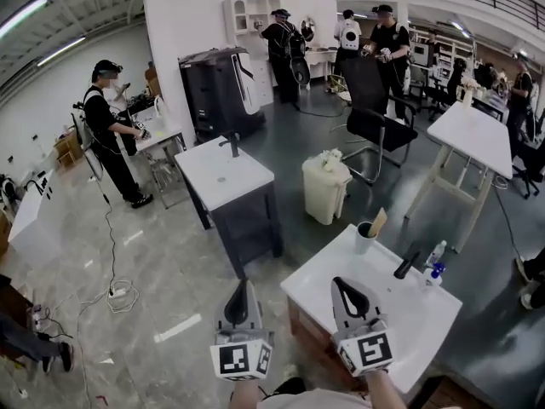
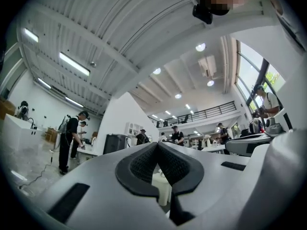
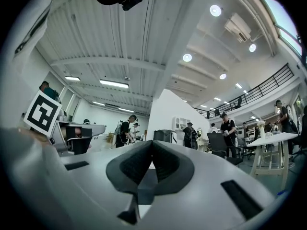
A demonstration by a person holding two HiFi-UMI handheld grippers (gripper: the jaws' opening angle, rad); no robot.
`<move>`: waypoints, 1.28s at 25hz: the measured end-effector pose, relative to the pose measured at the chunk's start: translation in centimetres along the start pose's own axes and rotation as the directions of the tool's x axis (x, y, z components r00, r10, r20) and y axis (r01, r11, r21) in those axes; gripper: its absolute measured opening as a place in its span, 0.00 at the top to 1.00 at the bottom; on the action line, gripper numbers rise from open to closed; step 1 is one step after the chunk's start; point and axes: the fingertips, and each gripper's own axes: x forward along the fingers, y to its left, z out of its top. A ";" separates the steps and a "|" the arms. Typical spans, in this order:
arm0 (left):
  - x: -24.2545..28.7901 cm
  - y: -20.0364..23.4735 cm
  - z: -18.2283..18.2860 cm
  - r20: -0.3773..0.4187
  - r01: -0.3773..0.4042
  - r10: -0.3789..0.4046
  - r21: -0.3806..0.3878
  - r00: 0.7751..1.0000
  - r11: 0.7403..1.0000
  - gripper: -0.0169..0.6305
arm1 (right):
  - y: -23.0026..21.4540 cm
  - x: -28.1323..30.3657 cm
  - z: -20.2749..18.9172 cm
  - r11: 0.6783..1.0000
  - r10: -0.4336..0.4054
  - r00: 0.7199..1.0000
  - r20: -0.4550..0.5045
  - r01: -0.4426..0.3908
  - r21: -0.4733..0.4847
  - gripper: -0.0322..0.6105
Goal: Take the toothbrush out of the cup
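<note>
left gripper [image 1: 238,289]: jaws together, empty, over floor beside counter
right gripper [image 1: 345,287]: jaws together, empty, over white counter [image 1: 409,318]
toothbrush [image 1: 377,222]: leaning in cup [image 1: 364,239], counter's far corner, apart from both grippers

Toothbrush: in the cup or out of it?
In. The toothbrush sticks up out of the cup on the sink counter.

The bottom of the toothbrush [image 1: 377,221] is hidden inside the cup [image 1: 364,240], the right gripper [image 1: 346,285] covers part of the near edge of the worktop [image 1: 426,318], and the words on the small bottle [image 1: 435,257] are too tiny to read.
</note>
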 end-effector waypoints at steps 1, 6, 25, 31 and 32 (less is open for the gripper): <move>1.5 0.9 -0.2 -0.002 0.006 -0.006 -0.012 1.000 1.000 0.95 | -0.4 1.7 -0.1 1.000 -0.015 1.000 -0.004 0.015 0.015 0.93; 7.9 4.7 -1.5 0.009 0.035 -0.034 -0.027 0.999 0.999 0.95 | -2.5 8.6 -1.5 0.993 -0.093 0.996 -0.014 0.094 0.074 0.93; 13.9 6.2 -6.0 -0.055 0.041 -0.045 -0.079 0.997 0.996 0.95 | -2.0 15.9 -3.9 1.000 -0.011 0.999 -0.032 0.012 0.029 0.93; 14.9 4.1 -5.6 -0.039 0.086 -0.089 -0.070 0.995 0.994 0.95 | -3.3 15.3 -3.6 0.997 -0.039 0.999 -0.024 0.041 0.060 0.93; 15.0 3.7 -5.6 -0.040 0.091 -0.094 -0.075 0.995 0.993 0.95 | -3.5 15.1 -3.6 0.997 -0.046 0.999 -0.023 0.047 0.057 0.93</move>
